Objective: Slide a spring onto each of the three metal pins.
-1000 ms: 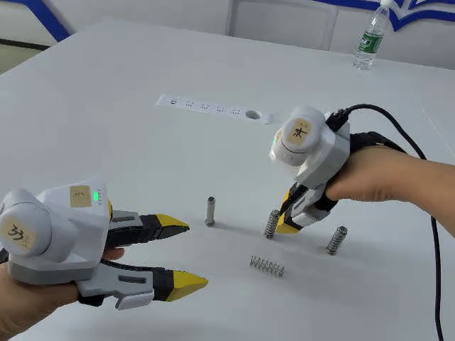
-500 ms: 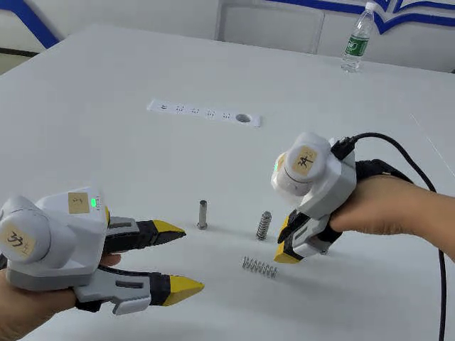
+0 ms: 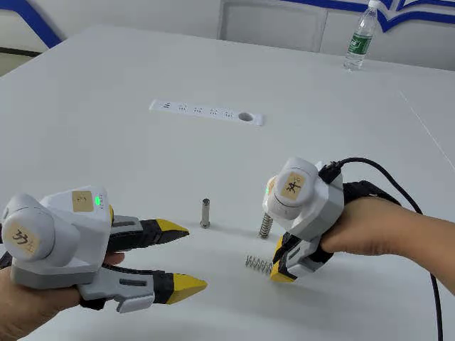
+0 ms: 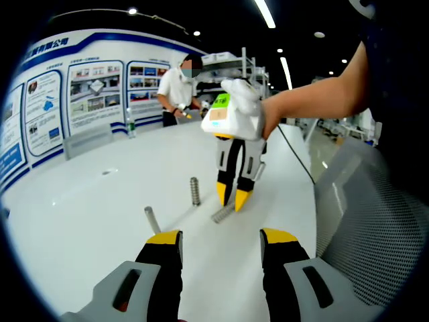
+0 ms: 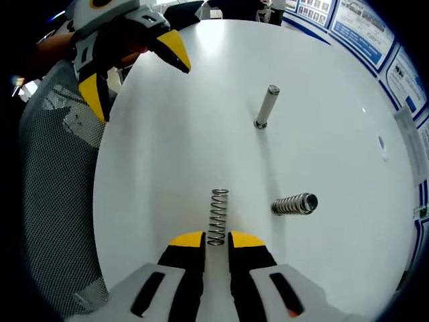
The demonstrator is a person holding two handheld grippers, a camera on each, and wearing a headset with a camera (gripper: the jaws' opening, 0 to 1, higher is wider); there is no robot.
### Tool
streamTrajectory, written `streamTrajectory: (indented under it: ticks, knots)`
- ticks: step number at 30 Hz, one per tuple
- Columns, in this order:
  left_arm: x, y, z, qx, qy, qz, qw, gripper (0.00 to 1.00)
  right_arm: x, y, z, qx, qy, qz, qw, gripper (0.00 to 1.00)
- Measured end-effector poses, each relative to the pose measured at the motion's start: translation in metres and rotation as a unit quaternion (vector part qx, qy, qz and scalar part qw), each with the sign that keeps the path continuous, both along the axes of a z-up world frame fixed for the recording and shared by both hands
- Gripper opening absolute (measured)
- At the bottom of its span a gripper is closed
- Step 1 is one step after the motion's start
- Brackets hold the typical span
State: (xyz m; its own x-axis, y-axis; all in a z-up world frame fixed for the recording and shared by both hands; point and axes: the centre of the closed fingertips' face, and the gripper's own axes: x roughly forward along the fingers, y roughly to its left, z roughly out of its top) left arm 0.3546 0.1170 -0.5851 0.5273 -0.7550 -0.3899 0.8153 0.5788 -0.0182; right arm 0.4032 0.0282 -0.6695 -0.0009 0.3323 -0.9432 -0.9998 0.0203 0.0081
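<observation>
Though smooth, white table (image 3: 106, 142); poster wall (image 4: 74, 94)

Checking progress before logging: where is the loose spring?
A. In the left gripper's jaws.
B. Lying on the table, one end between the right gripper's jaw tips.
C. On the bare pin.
B: the loose spring lies flat, its near end between the jaw tips of the right gripper.

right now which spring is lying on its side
The loose spring, flat on the table with one end between the right gripper's jaw tips. The other spring stands upright around its pin.
</observation>
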Motion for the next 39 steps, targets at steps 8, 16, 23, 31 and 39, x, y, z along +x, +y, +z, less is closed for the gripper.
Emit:
streamTrajectory:
  ticks: [8, 16, 23, 31, 39]
  knots:
    - [0.001, -0.001, 0.0, 0.001, 0.0, 0.001, 1.0, 0.47, -0.001, 0.001, -0.001, 0.002, 0.003, 0.001, 1.0, 0.12]
    - [0.0, -0.012, -0.003, 0.01, 0.002, -0.018, 0.9998, 0.45, -0.013, 0.005, 0.022, 0.003, -0.003, 0.018, 0.9998, 0.11]
    - [0.003, -0.024, -0.001, 0.019, -0.003, -0.044, 0.9989, 0.42, -0.027, 0.02, 0.051, 0.021, -0.009, 0.048, 0.9986, 0.11]
    - [0.003, -0.031, -0.001, 0.026, -0.011, -0.063, 0.9976, 0.36, -0.039, 0.033, 0.071, 0.026, -0.017, 0.081, 0.9963, 0.12]
    - [0.003, -0.036, 0.002, 0.023, -0.019, -0.077, 0.9966, 0.24, -0.044, 0.04, 0.075, 0.022, -0.025, 0.105, 0.994, 0.12]
